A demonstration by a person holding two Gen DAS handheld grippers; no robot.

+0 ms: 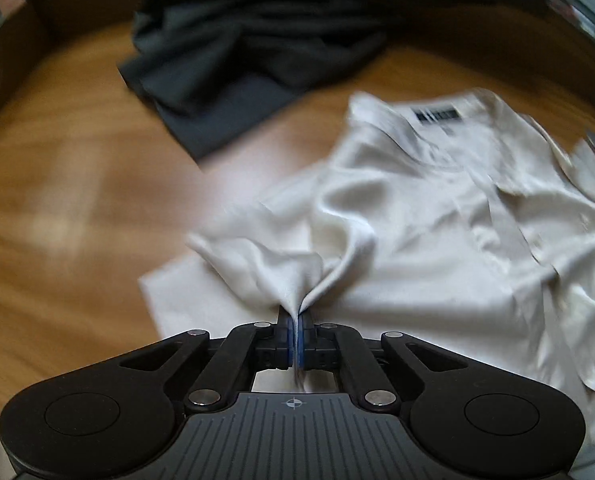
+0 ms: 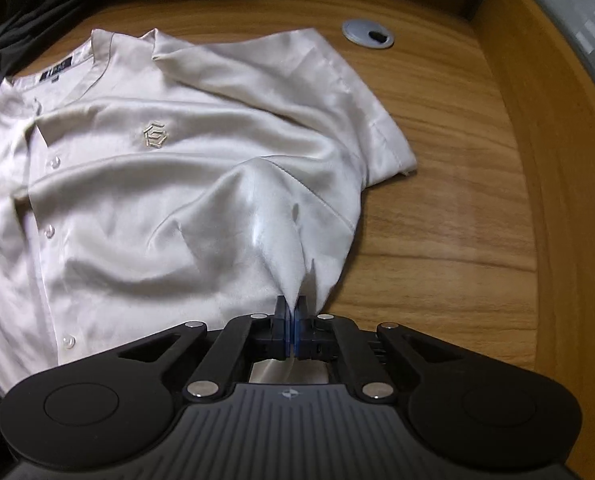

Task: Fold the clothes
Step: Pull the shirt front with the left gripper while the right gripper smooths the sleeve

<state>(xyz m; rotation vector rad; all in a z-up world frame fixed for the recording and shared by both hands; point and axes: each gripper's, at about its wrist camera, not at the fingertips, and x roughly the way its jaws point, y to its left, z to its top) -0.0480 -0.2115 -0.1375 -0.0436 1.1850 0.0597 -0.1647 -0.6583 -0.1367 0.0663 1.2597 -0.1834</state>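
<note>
Lying crumpled on the wooden worktop (image 1: 57,208), a cream satin shirt (image 1: 437,220) points its collar away; the left hand-held gripper (image 1: 296,320) is clamped on a pinched fold. From the right wrist, the buttoned shirt (image 2: 137,168) lies collar far-left, the right hand-held gripper (image 2: 292,312) clamped on its near fabric.

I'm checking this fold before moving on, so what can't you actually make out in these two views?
- Collar label text: left wrist view, motion blur.
- Dark garment: top cut off by the frame edge, kind unclear.
- White shirt hem: right wrist view, hidden beneath the right tool.
</note>
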